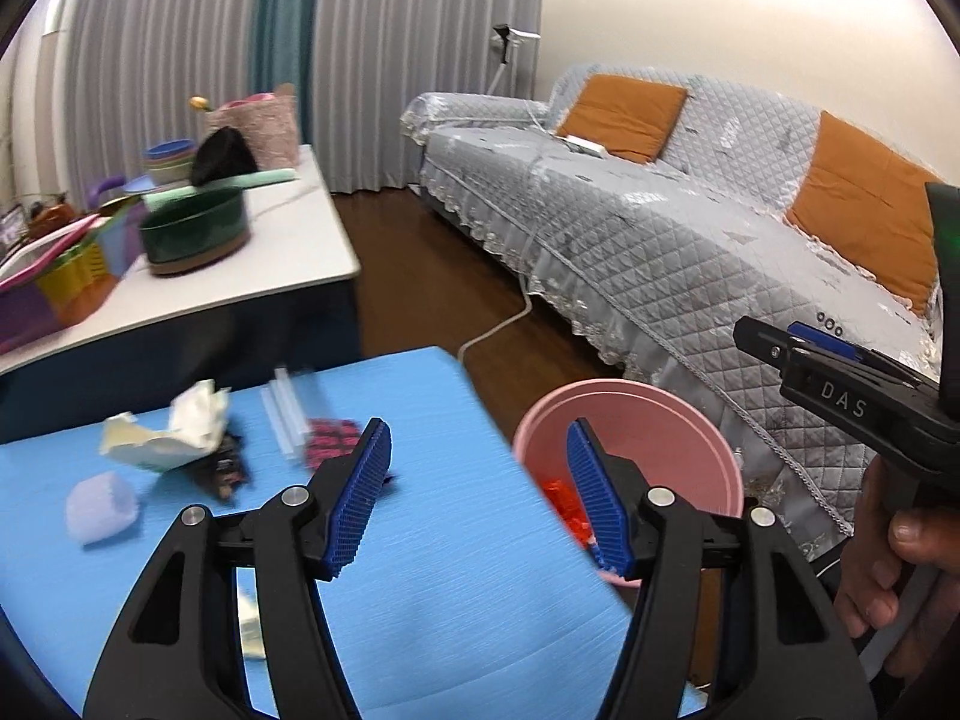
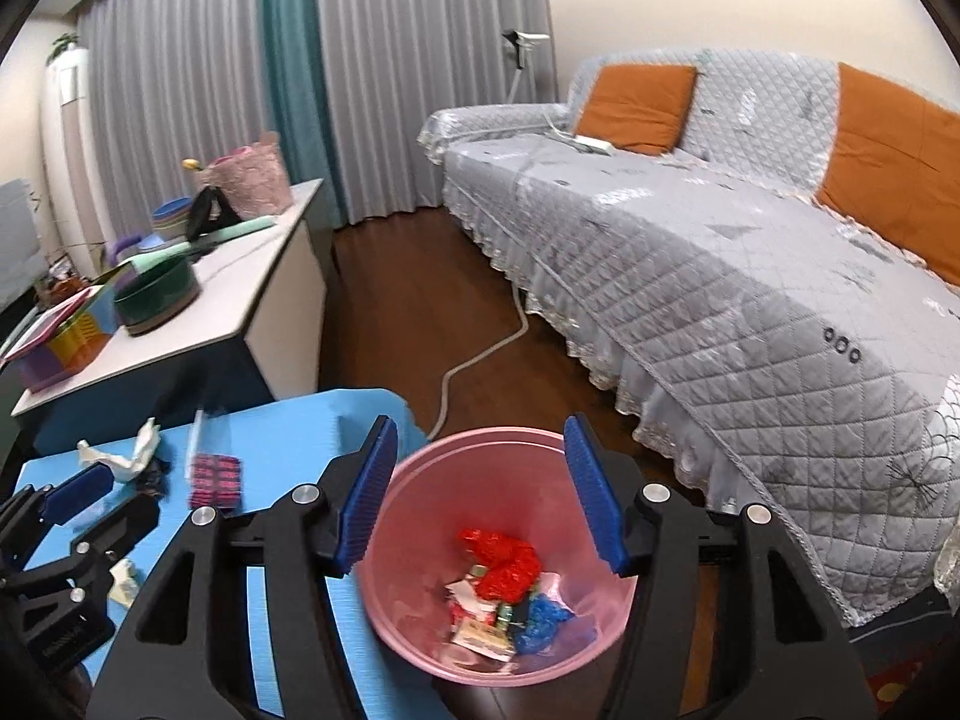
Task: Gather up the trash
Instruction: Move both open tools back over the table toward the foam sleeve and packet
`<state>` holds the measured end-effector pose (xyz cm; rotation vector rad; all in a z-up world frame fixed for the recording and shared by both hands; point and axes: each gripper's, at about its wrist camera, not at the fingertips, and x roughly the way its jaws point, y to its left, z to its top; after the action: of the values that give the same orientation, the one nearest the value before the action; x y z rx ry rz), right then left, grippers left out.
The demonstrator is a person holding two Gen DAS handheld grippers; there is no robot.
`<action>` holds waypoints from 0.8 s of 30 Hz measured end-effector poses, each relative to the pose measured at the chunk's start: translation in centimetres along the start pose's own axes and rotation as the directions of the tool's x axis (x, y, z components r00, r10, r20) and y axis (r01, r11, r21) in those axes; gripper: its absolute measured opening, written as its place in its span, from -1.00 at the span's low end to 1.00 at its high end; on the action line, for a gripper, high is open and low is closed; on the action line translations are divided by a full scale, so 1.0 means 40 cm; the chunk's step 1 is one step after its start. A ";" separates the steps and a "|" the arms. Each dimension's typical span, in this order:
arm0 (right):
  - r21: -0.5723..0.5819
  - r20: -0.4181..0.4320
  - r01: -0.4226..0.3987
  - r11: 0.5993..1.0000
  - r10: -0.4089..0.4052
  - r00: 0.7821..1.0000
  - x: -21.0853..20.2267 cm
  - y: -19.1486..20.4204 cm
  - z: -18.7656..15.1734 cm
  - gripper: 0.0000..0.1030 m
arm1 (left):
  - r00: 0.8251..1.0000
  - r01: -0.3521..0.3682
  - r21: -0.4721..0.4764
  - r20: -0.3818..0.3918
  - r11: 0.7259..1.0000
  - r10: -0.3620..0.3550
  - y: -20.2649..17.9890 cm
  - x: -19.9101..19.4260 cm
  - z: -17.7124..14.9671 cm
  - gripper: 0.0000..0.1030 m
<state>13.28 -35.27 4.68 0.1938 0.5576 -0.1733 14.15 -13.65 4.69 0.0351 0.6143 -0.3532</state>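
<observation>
A pink trash bin (image 2: 420, 480) stands on the floor beside a blue table (image 1: 450, 600); it holds red, blue and paper scraps (image 2: 501, 558). My right gripper (image 2: 480, 492) is open and empty just above the bin. My left gripper (image 1: 480, 498) is open and empty over the table's right edge, with the bin (image 1: 660, 420) behind it. On the table lie crumpled white paper (image 1: 174, 432), a pink-and-black packet (image 1: 327, 441), a clear plastic strip (image 1: 288, 414), a dark wrapper (image 1: 222, 468) and a pale lilac piece (image 1: 102, 507).
A white table (image 1: 288, 264) with a green pot (image 1: 198, 228), baskets and bowls stands behind the blue one. A grey-covered sofa (image 1: 660, 228) with orange cushions fills the right. A white cable (image 2: 480, 354) runs over the wooden floor.
</observation>
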 end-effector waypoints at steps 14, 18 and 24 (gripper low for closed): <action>-0.084 -0.005 -0.156 0.984 0.156 0.988 0.005 0.203 -0.034 0.03 | 0.988 -0.149 -0.089 0.025 0.985 0.152 0.287 -0.135 -0.039 0.16; -0.083 -0.034 -0.193 0.978 0.191 0.981 0.029 0.247 -0.044 0.03 | 0.981 -0.188 -0.151 0.029 0.971 0.194 0.378 -0.154 -0.052 0.16; -0.093 -0.070 -0.235 0.968 0.229 0.971 0.068 0.305 -0.066 0.03 | 0.972 -0.228 -0.235 0.010 0.945 0.237 0.459 -0.142 -0.097 0.16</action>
<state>16.84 -23.15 2.67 0.1645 0.5961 0.0883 13.82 5.93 3.46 -0.1226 0.6035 -0.0513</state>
